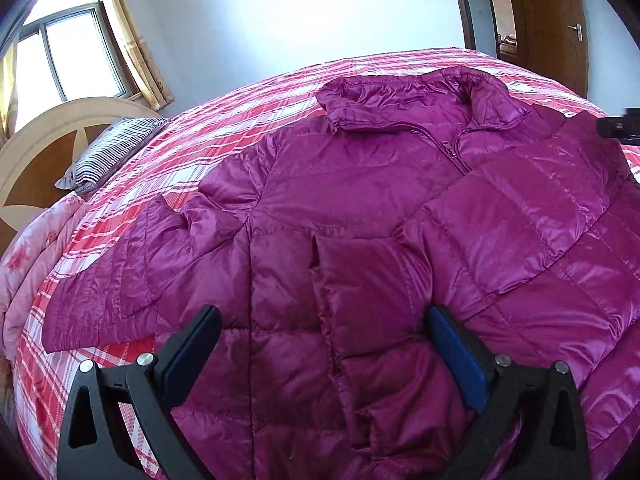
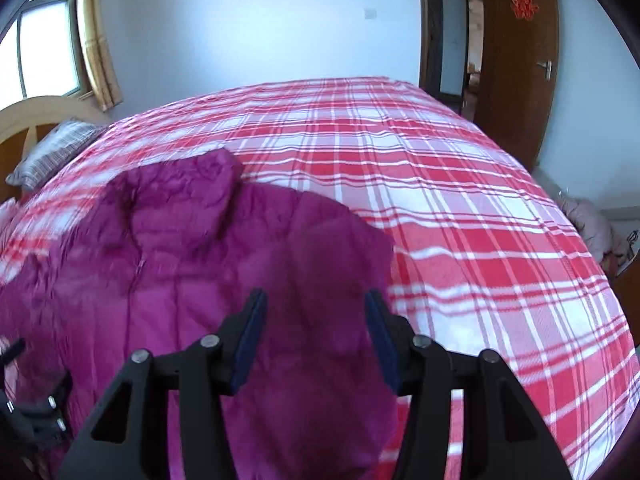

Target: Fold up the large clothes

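The bed (image 2: 460, 184), under a red plaid sheet, carries the magenta down jacket (image 1: 360, 184), laid front up, collar toward the far edge. Judged progress: early. One sleeve (image 1: 540, 208) is folded across the jacket's chest; the other sleeve (image 1: 132, 264) lies spread beside the body, unfolded. Left tool (image 1: 324, 336) gapes wide over the jacket's lower front, gripping nothing. Right tool (image 2: 316, 316) stands partly open over the jacket's side, empty.
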